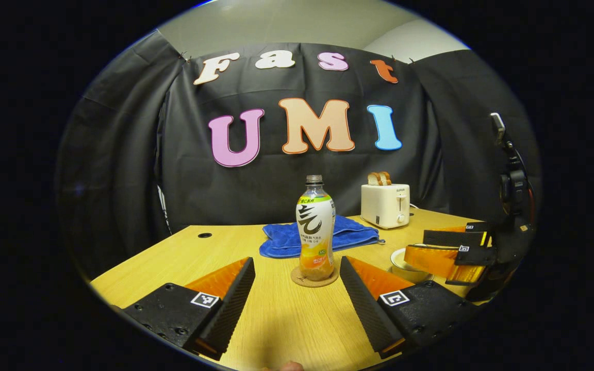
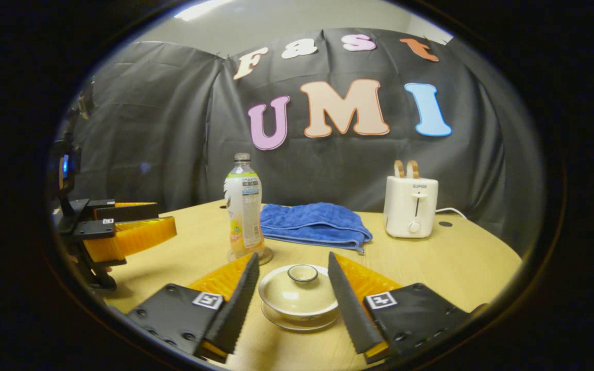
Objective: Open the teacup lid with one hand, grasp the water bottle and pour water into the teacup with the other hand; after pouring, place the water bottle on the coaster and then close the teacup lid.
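Left gripper [image 1: 297,278] gapes wide, holding nothing, the plastic water bottle [image 1: 315,226] upright on its round cork coaster [image 1: 314,278] at 12 o'clock. Right gripper [image 2: 289,281] spreads apart, untouching, around the lidded, glossy teacup [image 2: 299,296]; open wooden table [image 2: 457,257] toward 2 o'clock.

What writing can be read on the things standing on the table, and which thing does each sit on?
"SUPOR": on the front of the toaster, above its lever.
Label of the bottle: printed text, too small and blurred to read.
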Demonstrator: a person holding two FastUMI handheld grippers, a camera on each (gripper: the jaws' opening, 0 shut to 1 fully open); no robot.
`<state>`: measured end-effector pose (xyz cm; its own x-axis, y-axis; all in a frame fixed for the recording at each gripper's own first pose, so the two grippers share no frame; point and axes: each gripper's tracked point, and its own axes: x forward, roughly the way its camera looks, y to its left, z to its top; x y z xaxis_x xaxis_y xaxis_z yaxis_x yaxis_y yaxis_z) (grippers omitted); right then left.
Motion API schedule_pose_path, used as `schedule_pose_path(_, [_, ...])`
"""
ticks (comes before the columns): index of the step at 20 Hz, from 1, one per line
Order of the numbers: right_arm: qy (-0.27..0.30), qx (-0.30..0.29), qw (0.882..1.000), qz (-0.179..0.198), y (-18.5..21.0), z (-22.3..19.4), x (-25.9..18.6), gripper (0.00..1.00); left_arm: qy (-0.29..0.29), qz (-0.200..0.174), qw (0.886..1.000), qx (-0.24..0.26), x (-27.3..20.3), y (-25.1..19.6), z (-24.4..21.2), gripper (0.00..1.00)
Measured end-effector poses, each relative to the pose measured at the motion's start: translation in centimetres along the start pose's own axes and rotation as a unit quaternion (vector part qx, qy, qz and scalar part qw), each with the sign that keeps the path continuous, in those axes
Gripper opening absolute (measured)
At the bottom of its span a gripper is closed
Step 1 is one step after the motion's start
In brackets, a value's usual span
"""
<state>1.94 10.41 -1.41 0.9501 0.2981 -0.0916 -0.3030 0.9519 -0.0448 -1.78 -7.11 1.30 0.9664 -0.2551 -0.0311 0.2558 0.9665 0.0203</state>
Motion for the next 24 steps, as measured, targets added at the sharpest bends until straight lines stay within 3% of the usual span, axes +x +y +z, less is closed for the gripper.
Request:
schedule_pose_path(3, [-0.018,-0.014,0.999,-0.027,-1.1,1.0,-1.5,1.00,-0.014,0.023,1.000,0.000,-0.8,0.4,0.1,0.97])
schedule_pose_path(7, [-0.036,-0.010,0.997,-0.066,-2.5,1.7,-4.2,0.97,-0.020,0.057,0.998,0.009,-1.4,0.7,-0.3,0.96])
schedule_pose_path(11, [-0.046,0.011,0.994,-0.099,-4.0,2.0,-6.5,1.00,-0.024,0.059,0.998,0.009,-2.0,-0.4,-0.5,0.96])
schedule_pose_path(16, [-0.038,0.038,0.992,-0.115,-5.1,0.8,-7.7,1.00,-0.017,0.057,0.998,-0.001,-2.3,-1.1,-1.5,0.96])
schedule_pose_path(24, [-0.043,0.029,0.990,-0.128,-5.2,-0.1,-8.1,0.97,-0.019,0.060,0.998,-0.006,-2.5,-1.0,-1.4,0.96])
